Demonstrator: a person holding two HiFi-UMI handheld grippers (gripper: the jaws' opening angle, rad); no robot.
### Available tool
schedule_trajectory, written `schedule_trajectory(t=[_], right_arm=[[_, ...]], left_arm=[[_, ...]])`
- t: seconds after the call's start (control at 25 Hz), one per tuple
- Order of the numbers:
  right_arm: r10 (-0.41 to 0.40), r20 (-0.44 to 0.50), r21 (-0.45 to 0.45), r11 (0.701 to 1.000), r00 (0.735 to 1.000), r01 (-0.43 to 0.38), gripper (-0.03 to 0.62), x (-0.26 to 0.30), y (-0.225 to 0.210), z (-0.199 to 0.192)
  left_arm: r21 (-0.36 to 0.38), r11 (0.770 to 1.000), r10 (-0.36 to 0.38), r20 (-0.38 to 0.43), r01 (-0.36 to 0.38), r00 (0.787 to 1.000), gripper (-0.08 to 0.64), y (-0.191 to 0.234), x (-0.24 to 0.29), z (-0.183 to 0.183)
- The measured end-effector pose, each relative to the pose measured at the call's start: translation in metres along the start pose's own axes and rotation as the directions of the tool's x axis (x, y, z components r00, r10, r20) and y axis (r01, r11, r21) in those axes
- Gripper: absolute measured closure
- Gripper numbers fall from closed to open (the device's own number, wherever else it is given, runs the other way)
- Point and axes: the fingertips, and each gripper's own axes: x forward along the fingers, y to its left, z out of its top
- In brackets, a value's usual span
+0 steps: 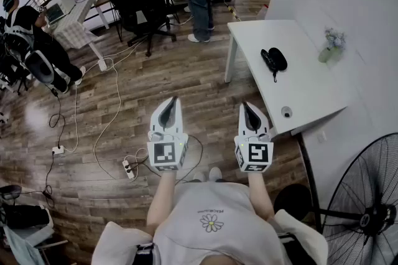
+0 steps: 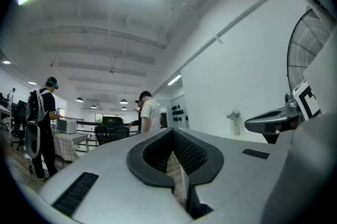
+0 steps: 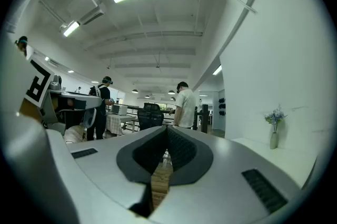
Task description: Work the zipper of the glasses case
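1. The glasses case (image 1: 273,60) is a dark, oval item lying on the white worktop (image 1: 301,80), near the middle of that surface. A thin dark strap trails from the case toward the near edge. The zipper is too small in the head view to tell whether it is open or closed.
2. Nothing touches the case. Both tools are well apart from it, over the wooden floor (image 1: 124,108) in front of the person's body.
3. The left gripper (image 1: 171,102) is held roughly level. In the left gripper view its jaws meet at the tips with nothing between them.
4. The right gripper (image 1: 247,107) is also held level, beside the left one and nearer the worktop. In the right gripper view its jaws are fully closed and empty; only floor shows through the gap behind the tips.
5. Judgement of progress: no step on the zipper has begun. Remaining work:
   - approach the worktop;
   - steady the case with one gripper;
   - take the zipper pull with the other;
   - run the pull along its track.
6. Other items on the worktop: a small vase of flowers (image 1: 331,46) by the wall, and a small round object (image 1: 286,112) near the front edge.
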Motion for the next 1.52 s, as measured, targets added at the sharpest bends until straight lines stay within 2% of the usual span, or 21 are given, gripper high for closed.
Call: schedule_trajectory(t=[0.64,0.8,1.0,1.28,1.52], right_arm=[[0.019,0.012,-0.002,1.0,1.0,-0.019,0.584,0.027,-0.034,-0.004],[0.023,-0.013,-0.034,0.999,1.0,-0.023,0.584,0.028,-0.044,-0.018],[0.02,-0.053,0.022,1.0,0.998,-0.019,0.584,0.036,-0.059,-0.039],[-0.021,-0.047,0.031,0.999,0.999,0.022,0.584,0.066,-0.091,-0.052],[-0.105,-0.039,0.014,0.994,0.994,0.105,0.584,0.119,-0.137,-0.051]], left_arm=[[0.008,0.999,-0.043,0.014,0.043,0.999,0.546,-0.028,0.052,0.002],[-0.008,1.0,-0.023,0.017,0.024,1.0,0.546,-0.035,0.062,-0.009],[-0.005,0.999,-0.034,-0.008,0.034,0.999,0.546,-0.038,0.082,-0.021],[-0.017,0.996,-0.092,0.028,0.092,0.995,0.545,-0.046,0.144,-0.022],[-0.025,0.981,-0.191,0.05,0.192,0.98,0.546,-0.051,0.231,-0.028]])
